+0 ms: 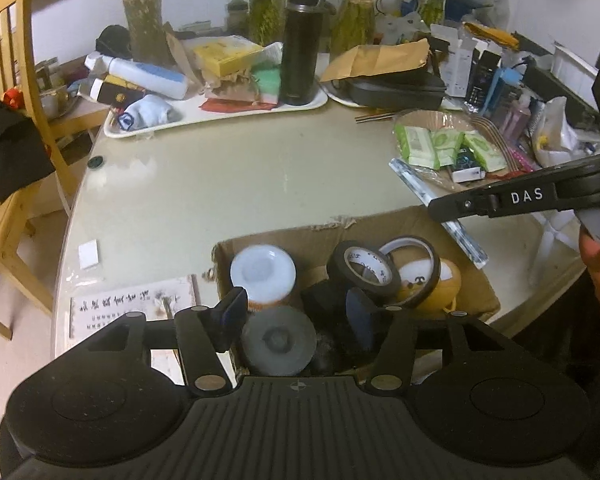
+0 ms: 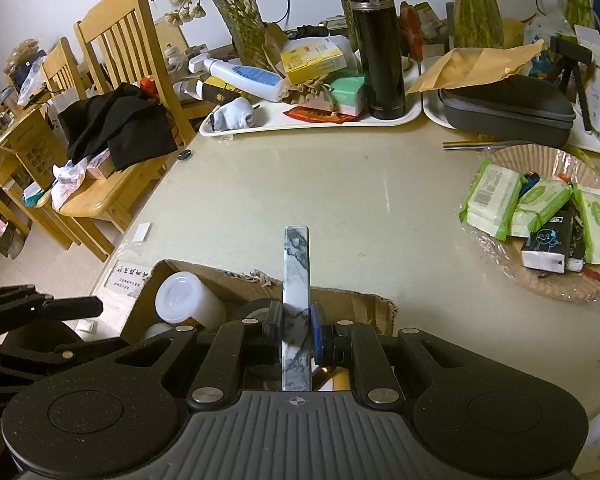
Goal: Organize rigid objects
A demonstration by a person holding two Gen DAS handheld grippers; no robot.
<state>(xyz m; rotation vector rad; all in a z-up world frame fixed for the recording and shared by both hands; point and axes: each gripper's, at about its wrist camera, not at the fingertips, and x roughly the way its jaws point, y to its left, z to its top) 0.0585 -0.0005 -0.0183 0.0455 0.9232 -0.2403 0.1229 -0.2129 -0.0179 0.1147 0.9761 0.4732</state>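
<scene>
Cardboard box (image 1: pixel 472 280) holds two tape rolls (image 1: pixel 364 268). Left tool (image 1: pixel 296 312) spread, empty; right tool (image 2: pixel 296 332), marked "DAS", pinches one marbled bar (image 2: pixel 296 280).

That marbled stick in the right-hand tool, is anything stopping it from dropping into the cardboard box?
Partly. The long marbled grey-and-white bar sits clamped in the right gripper above the open cardboard box. The box is crowded: a white-lidded jar, black tape rolls and a grey round lid leave little free space.
</scene>
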